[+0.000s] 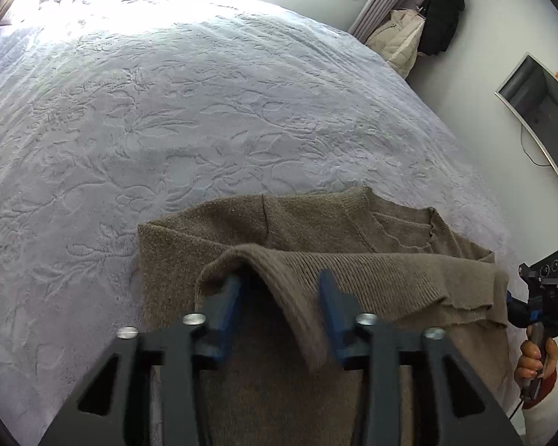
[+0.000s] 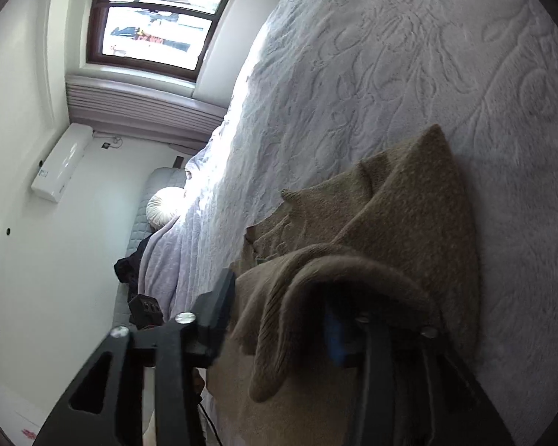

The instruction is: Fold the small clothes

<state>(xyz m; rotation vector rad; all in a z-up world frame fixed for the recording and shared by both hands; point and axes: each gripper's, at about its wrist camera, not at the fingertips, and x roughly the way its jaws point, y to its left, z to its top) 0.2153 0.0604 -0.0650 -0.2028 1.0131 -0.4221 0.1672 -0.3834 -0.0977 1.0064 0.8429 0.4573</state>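
Observation:
A brown knit sweater (image 1: 316, 230) lies on the pale lilac bedspread (image 1: 167, 111) at its near edge. Its ribbed hem (image 1: 372, 271) is lifted and folded toward the neckline. My left gripper (image 1: 279, 286) stands wide open, and the hem's left corner drapes loosely over and between its blue fingers (image 1: 227, 304). My right gripper (image 2: 279, 308) also looks open, with the hem's other corner (image 2: 316, 278) draped over it and hiding its blue right finger (image 2: 334, 334) in part. The right gripper also shows in the left wrist view (image 1: 539, 297), at the sweater's right side.
The embossed bedspread (image 2: 390, 74) stretches far beyond the sweater. A wall screen (image 1: 539, 111), hanging coats (image 1: 420, 29), curtains and a window (image 2: 156, 11) lie around the bed. Pillows (image 2: 163, 208) sit at the bed's head.

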